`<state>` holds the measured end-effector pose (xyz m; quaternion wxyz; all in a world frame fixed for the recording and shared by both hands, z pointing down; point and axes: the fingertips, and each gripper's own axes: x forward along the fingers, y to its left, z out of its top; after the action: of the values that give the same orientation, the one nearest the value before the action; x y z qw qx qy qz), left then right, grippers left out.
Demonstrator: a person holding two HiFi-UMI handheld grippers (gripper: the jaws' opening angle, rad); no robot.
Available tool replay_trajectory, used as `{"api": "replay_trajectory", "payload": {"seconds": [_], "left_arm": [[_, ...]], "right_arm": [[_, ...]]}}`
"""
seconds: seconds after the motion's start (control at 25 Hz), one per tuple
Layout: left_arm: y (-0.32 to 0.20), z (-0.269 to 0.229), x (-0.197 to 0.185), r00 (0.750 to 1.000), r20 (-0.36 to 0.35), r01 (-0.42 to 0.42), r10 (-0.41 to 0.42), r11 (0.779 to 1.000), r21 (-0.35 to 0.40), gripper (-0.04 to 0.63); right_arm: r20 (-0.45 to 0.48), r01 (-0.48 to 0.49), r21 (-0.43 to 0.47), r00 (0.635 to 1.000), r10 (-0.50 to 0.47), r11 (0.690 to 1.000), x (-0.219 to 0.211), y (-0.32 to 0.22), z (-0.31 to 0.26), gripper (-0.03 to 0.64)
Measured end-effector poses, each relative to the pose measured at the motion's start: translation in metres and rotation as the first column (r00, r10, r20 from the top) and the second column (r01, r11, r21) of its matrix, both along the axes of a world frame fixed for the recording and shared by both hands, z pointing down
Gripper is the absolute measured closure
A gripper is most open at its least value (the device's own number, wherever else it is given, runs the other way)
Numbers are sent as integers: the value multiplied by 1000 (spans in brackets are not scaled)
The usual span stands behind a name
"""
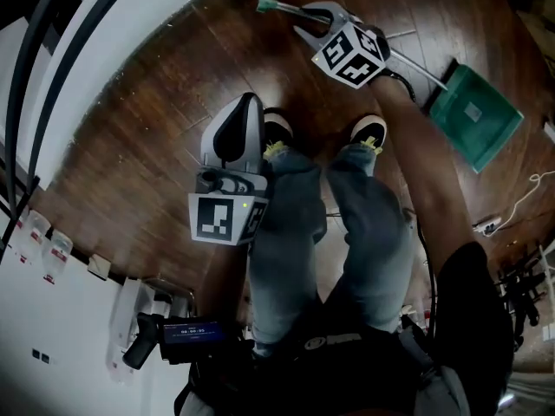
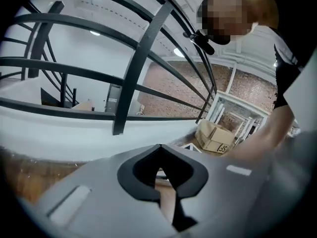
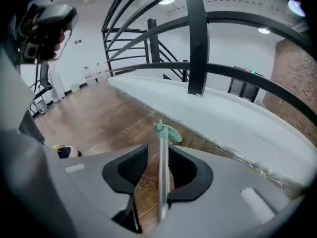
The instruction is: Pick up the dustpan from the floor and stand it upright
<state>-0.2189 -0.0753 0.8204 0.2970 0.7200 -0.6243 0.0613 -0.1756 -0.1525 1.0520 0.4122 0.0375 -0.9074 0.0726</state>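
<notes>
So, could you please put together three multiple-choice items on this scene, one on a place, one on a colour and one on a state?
1. Where does the dustpan's pan lie?
A) on the wooden floor, to the person's right
B) on a white ledge
C) between the shoes

2. What colour is the dustpan's pan?
A) red
B) green
C) yellow

3. What stands between the right gripper's fingers?
A) nothing
B) a shoe
C) the dustpan's handle, with the fingers apart

Answers:
1 A, the head view shows it flat on the boards at the right.
2 B, it is plainly green.
3 C, the right gripper view shows the metal rod in the gap.
</notes>
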Motion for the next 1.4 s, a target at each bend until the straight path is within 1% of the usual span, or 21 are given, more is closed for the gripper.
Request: {"api": "replay_trajectory", "payload": {"seconds": [0.12, 0.28, 0.32, 0.44, 0.56, 0.68, 0.8, 0.92, 1.0, 1.12, 1.28, 1.4], "left_arm": [[3, 9, -9, 1000, 14, 8, -8, 1000, -4, 580], [4, 12, -17, 999, 17, 30, -30, 999, -15, 580], [4, 12, -19, 999, 16, 37, -36, 999, -18, 580], [4, 5, -22, 999, 10, 53, -53, 998, -28, 580], [4, -29, -18, 998, -12, 57, -57, 998, -31, 580], [2, -94, -3, 999, -43, 29, -30, 1000, -8, 580], [-3, -167, 22, 997, -62, -34, 35, 999, 28, 580], [-12, -240, 49, 991, -65, -115, 121, 990, 82, 580], [-18, -278, 66, 983, -63, -166, 174, 979, 115, 580], [-21, -318, 96, 965, -51, -248, 258, 957, 152, 580], [-22, -347, 138, 938, -40, -333, 345, 926, 175, 580], [-18, -355, 170, 907, -44, -406, 418, 897, 173, 580]], "right_arm": [[-13, 2, 38, 1000, -1, 999, -18, -10, 28, 485], [-35, 13, 33, 999, -12, 999, -29, -6, 51, 492], [-42, 8, 35, 999, -6, 999, -29, -6, 55, 520], [-54, 10, 41, 999, -8, 999, -28, 0, 43, 529], [-50, 15, 60, 999, -12, 998, -13, 5, -15, 532], [-5, -24, 68, 1000, 25, 997, 1, 8, -96, 532], [60, -78, 92, 996, 73, 993, 21, 7, -191, 532], [135, -149, 119, 982, 133, 982, 42, 3, -283, 534], [191, -202, 135, 966, 174, 970, 56, 1, -333, 537], [259, -279, 159, 937, 233, 947, 87, -1, -387, 540], [324, -375, 168, 894, 309, 912, 139, 11, -426, 540], [359, -435, 181, 864, 352, 882, 177, 29, -446, 539]]}}
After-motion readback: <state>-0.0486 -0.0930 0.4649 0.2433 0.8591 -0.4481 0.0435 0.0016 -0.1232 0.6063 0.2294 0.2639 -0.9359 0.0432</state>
